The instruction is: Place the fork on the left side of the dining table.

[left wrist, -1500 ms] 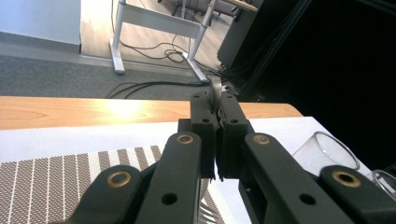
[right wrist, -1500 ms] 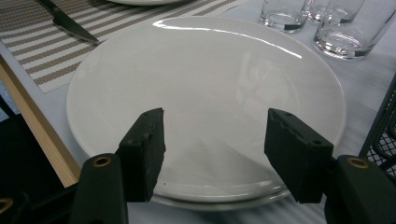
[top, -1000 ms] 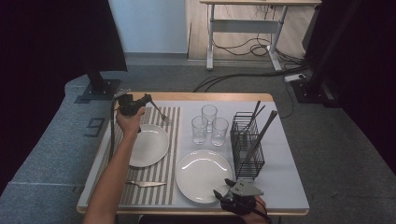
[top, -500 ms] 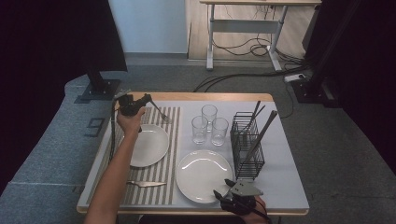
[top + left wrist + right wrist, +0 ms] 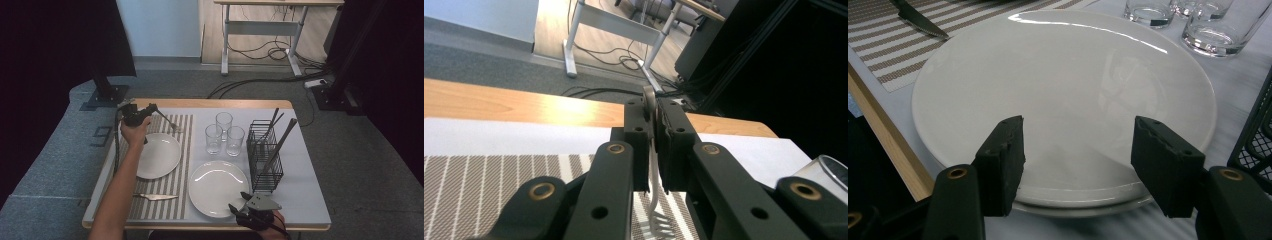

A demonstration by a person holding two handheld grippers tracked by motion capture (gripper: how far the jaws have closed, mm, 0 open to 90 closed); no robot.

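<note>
My left gripper [image 5: 150, 109] is at the far left of the table, above the striped placemat [image 5: 176, 197]. Its jaws stand nearly together on the handle of a silver fork [image 5: 654, 202], and they have just been opening slightly with the handle still pinched between the pads. The fork [image 5: 168, 122] slants down with its tines on the mat beside a white plate [image 5: 157, 155]. My right gripper [image 5: 1080, 137] is open at the near edge of a second white plate [image 5: 1063, 75], nothing between its jaws. In the high view that gripper [image 5: 240, 201] sits at the table's front edge.
Three empty glasses [image 5: 223, 132] stand mid-table. A black wire cutlery rack [image 5: 264, 152] with long utensils stands right of the front plate [image 5: 218, 182]. A knife [image 5: 155, 197] lies on the mat near the front. The wooden table edge [image 5: 883, 145] runs just left of my right gripper.
</note>
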